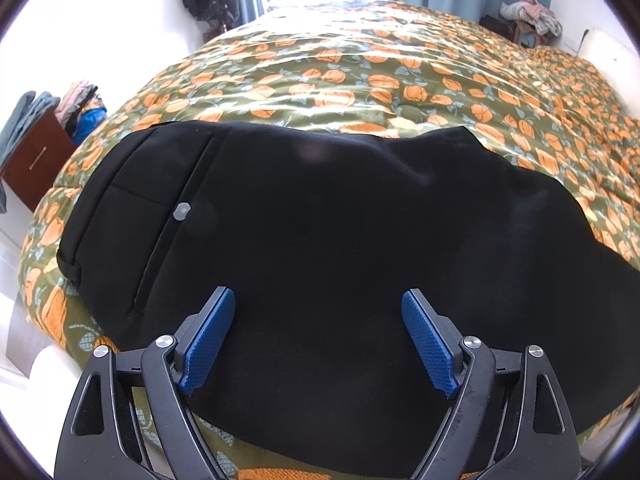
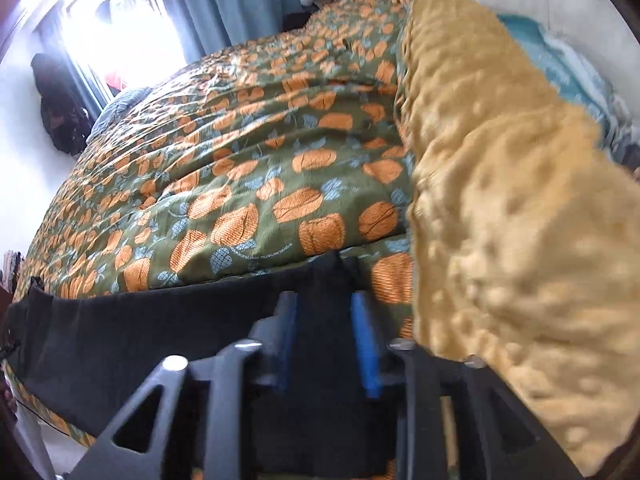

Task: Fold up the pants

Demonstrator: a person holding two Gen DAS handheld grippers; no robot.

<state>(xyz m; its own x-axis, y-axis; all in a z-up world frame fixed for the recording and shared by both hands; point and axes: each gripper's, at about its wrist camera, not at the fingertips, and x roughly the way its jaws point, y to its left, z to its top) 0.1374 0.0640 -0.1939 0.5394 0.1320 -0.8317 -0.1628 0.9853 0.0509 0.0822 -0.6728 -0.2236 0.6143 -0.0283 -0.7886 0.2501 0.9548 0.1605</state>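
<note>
Left wrist view: the left hand-held gripper [image 1: 318, 336] hangs wide open and empty just above the black pants [image 1: 320, 240], which lie folded on the flowered bed quilt [image 1: 360, 72]. The right hand-held gripper [image 2: 325, 340] stands partly open, blurred; pants fabric lies between its fingers, apparently unpinched, a yellow blanket [image 2: 520, 200] beside it.

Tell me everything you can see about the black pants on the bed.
The black pants look like soft, matte fabric and lie flat across the near edge of the green quilt with orange flowers. At their left end are a pocket seam, a pale round button and a belt loop. The left gripper hovers wide open over them. In the blurred right view, the right gripper has black cloth between its parted jaws.
</note>
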